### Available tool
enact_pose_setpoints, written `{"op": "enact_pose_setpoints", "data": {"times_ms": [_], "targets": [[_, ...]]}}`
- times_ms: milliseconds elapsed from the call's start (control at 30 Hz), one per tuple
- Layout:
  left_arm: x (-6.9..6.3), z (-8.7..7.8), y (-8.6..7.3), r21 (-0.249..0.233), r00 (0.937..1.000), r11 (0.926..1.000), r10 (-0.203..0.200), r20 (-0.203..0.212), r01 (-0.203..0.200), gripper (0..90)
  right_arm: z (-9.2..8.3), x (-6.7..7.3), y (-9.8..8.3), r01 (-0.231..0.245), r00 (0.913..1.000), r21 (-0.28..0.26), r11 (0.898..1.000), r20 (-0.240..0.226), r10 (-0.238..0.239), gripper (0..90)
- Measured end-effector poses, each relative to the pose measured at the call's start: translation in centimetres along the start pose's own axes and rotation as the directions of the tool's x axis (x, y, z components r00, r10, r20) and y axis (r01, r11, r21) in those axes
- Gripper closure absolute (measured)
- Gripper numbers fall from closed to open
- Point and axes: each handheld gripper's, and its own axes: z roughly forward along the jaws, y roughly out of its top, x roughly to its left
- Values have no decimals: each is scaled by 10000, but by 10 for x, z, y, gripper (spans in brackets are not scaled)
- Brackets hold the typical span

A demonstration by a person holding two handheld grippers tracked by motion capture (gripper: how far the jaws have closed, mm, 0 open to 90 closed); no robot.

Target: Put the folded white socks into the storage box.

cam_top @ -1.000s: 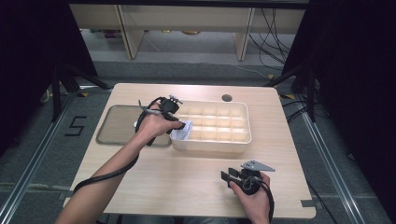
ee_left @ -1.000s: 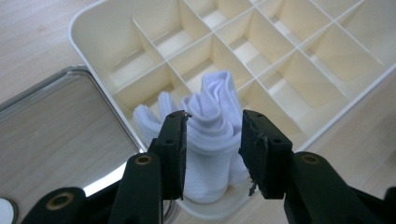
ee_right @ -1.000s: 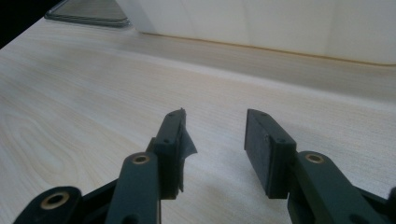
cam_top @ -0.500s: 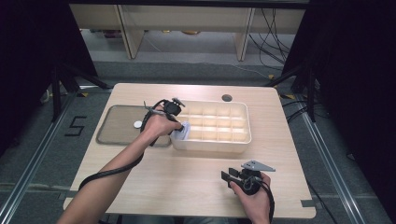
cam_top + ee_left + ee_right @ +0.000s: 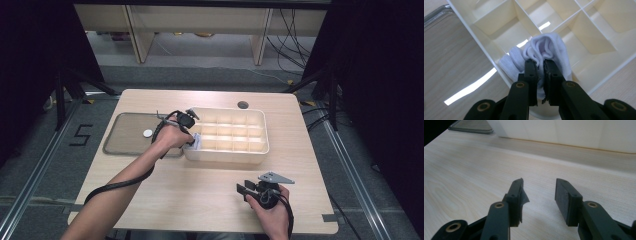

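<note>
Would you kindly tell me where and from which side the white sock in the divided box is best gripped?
Grip the white sock at its bunched folds, from above over the near wall of the box. The folds stand proud there, and the left tongs already pinch them.

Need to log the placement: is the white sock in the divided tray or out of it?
In, partly: the bunched white fabric sock sits in a corner compartment of the cream plastic divided tray, one fold draped over its wall.

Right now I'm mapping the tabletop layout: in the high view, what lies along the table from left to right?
Flat grey tray → small white disc → left gripper on the white cloth → cream divided box → round table hole
</note>
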Motion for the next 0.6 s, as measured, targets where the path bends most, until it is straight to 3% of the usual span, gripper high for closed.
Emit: {"op": "enact_pose_setpoints", "data": {"times_ms": [200,267,333,533,600], "targets": [[0,6,0,167,10000,9998,-60,13,60,816,0,0,0,-37,10000,21,10000,-22,37,592],[0,7,1,168,9996,9995,-258,96,257,816,0,1,0,-196,9998,33,9998,-67,197,592],[0,8,0,198,9997,9996,-215,87,213,817,0,-1,0,20,10000,33,10000,-24,-20,592],[-2,12,0,297,9999,9995,-125,-30,126,818,2,0,-1,-84,9999,-31,10000,-129,84,591],[-1,12,0,261,9998,9995,-182,20,181,818,0,1,-1,-87,9999,159,9998,99,85,592]]}}
